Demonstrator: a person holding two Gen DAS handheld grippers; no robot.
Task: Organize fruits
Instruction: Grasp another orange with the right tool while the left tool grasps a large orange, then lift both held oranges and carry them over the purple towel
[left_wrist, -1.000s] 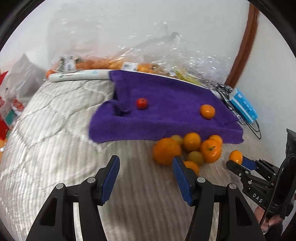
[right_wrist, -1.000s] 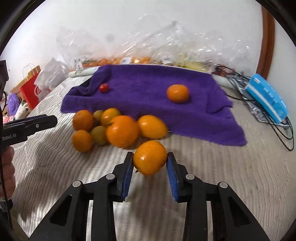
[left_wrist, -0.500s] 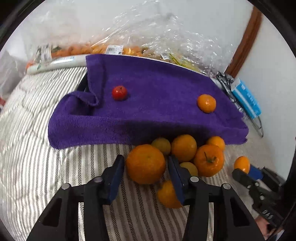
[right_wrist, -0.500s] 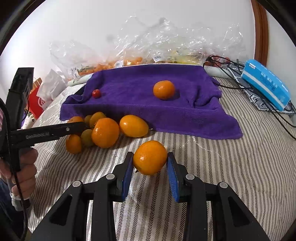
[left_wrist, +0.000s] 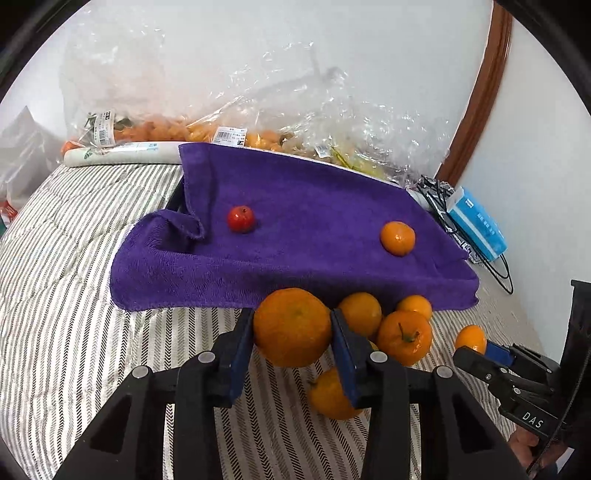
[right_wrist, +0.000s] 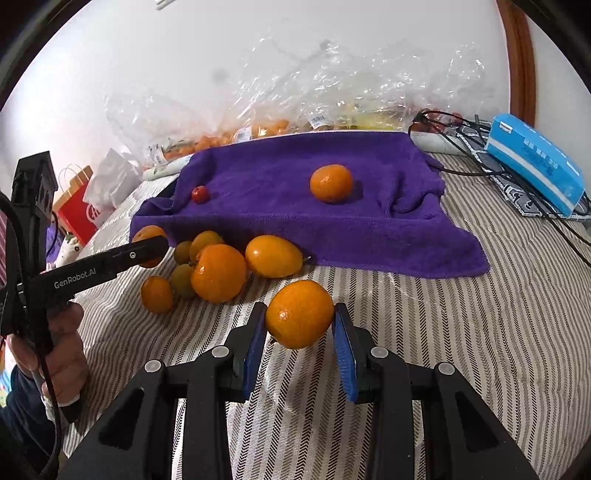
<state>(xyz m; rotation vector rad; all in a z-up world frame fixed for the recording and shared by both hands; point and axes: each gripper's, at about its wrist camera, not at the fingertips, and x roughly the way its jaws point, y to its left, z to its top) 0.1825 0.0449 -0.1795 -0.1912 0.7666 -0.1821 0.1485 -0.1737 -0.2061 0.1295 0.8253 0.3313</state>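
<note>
Both tongs are holding fruit. The left gripper (left_wrist: 293, 332) has just been closing its jaws, and its blue pads are now pressing on either side of a large orange (left_wrist: 292, 326) at the edge of the pile, right below the front hem of the purple towel (left_wrist: 314, 206). The right gripper (right_wrist: 300, 325) is clamping a smaller orange (right_wrist: 299, 314) clear of the striped bedcover (right_wrist: 461, 332), off to the side of the heap.

For the left side, I am judging the step to be the lift: the orange is sitting against its neighbours, so it is best raised straight up and slightly back, keeping the squeeze gentle, since round peel can be slipping out of flat pads, and a sideways drag would be sending the loose fruit rolling.

Counting from the right wrist view: one orange (right_wrist: 330, 183) and one small red fruit (right_wrist: 200, 194) are lying on the towel, well apart. Beside the hem, six loose pieces are showing, four orange and two greenish, plus the two being gripped. Clear plastic bags (right_wrist: 295, 103) of more fruit are lining the wall behind; their contents I cannot count
</note>
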